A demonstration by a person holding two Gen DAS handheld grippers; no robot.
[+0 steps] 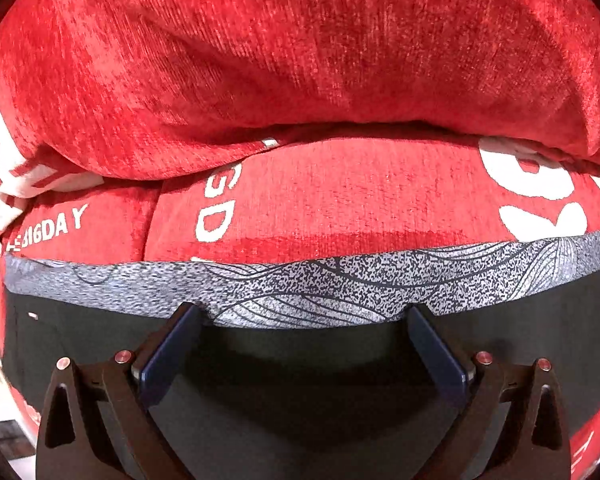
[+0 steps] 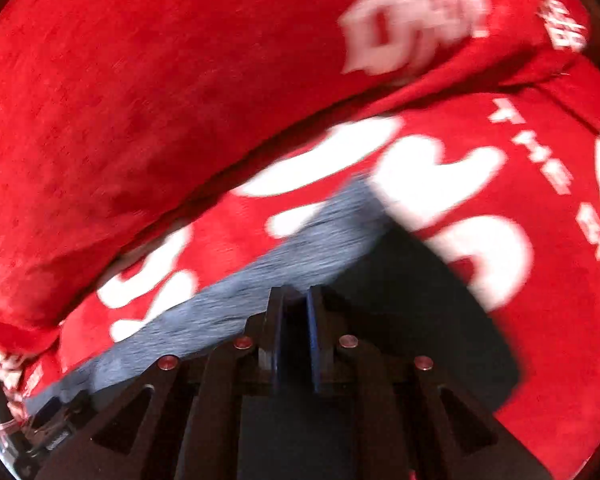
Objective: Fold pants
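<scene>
Your left gripper (image 1: 304, 316) is spread wide over the pants (image 1: 300, 380), tips at the grey patterned waistband (image 1: 320, 284), frame bottom. Your right gripper (image 2: 298, 300) is nearly clenched; grasp unclear, blurred. Red printed cover (image 1: 340, 200) beyond, red cushion (image 1: 280, 52) up top.

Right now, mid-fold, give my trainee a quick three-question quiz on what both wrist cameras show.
1. True or false: the left gripper has its fingers spread wide over the pants.
2. What pattern does the waistband carry? A) plain white B) grey speckle with dark curved lines C) blue checks
3. Fill in: the pants lie on a ____ cover with white lettering.

Key: 1 true. 2 B. 3 red. Note: the right gripper shows its fingers nearly together, but blur hides whether they pinch cloth.
</scene>
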